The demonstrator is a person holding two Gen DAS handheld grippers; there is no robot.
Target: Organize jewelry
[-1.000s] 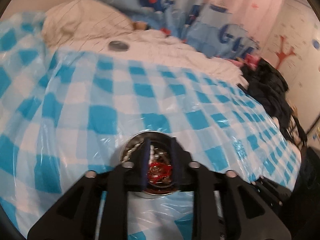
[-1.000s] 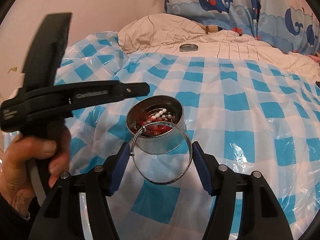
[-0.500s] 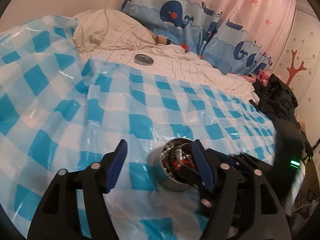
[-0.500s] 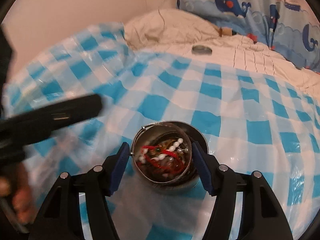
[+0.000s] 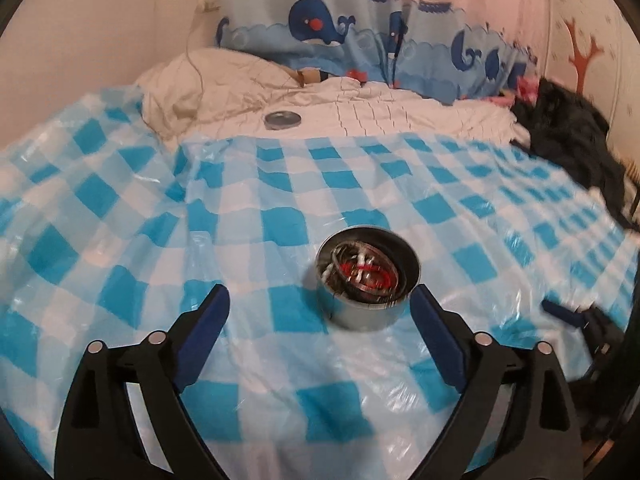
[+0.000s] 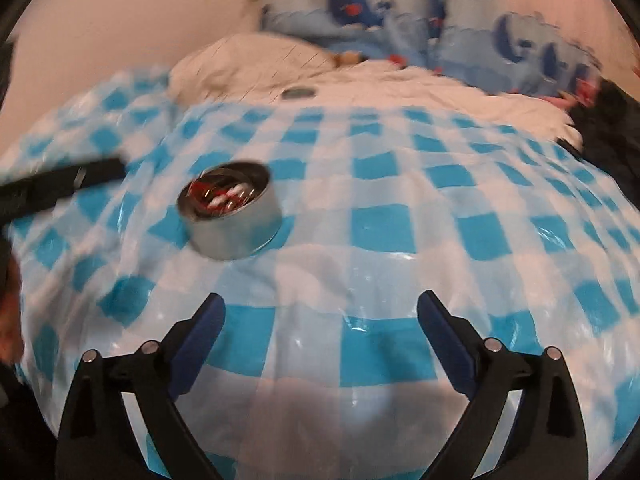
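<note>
On the right wrist view everything smears with blur, so I can barely read the tin (image 6: 232,210), and at its left edge the left gripper shows only as a dark streak. From the left wrist I see the tin (image 5: 368,278) more clearly: a round, open metal tin standing on the checked sheet (image 5: 280,184), filled with a tangle of red cord, white beads and metal rings, with its lid (image 5: 283,120) well apart on the white bedding. My left gripper (image 5: 320,316) has its fingers spread wide and empty, the tin just ahead near the right finger, and my right gripper (image 6: 322,318) is likewise spread wide, holding nothing, the tin off to its left.
</note>
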